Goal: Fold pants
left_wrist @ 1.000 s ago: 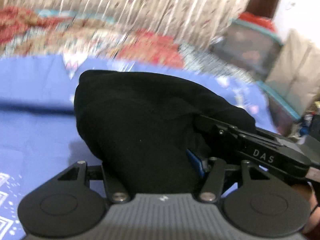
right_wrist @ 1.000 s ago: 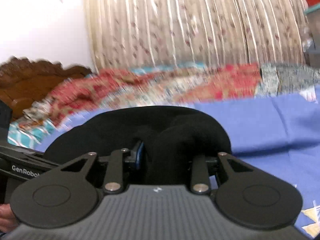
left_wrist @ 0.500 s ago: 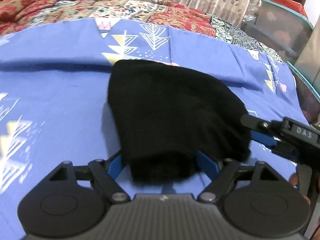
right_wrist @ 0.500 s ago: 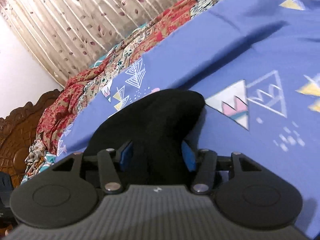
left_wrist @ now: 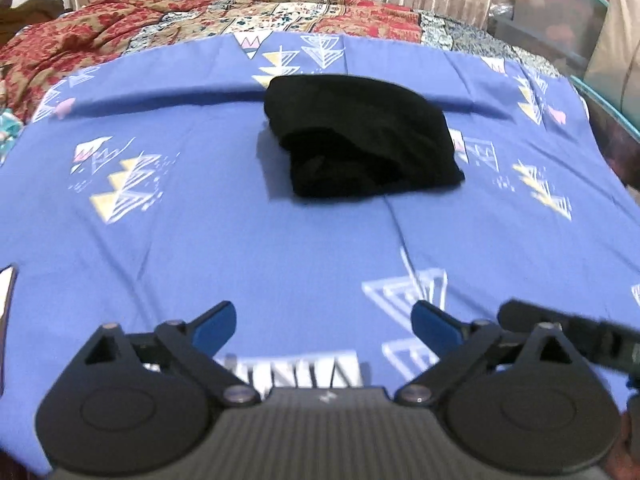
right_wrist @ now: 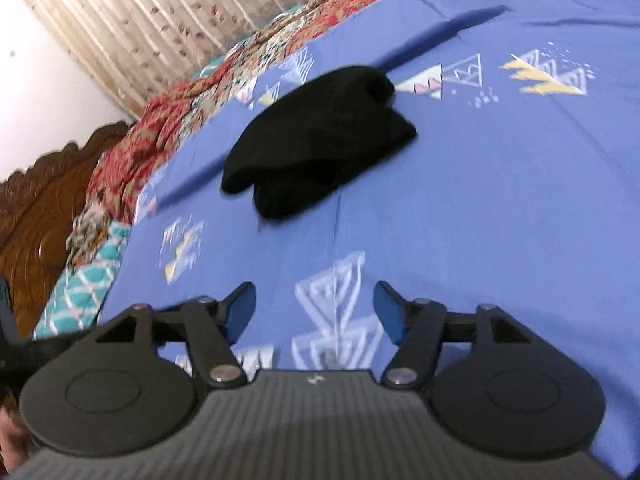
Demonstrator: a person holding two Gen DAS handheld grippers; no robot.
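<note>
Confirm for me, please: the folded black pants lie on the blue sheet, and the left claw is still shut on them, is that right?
Not quite. The pants do lie folded on the blue sheet, but the left claw is not shut on them: its jaws have just been opening and stand wide apart, with only sheet between them and the pants well ahead. The left wrist view shows this.

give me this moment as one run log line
pants: folded bundle lying on blue sheet | left gripper: just opened, empty, clear of pants | right gripper: just opened, empty, clear
</note>
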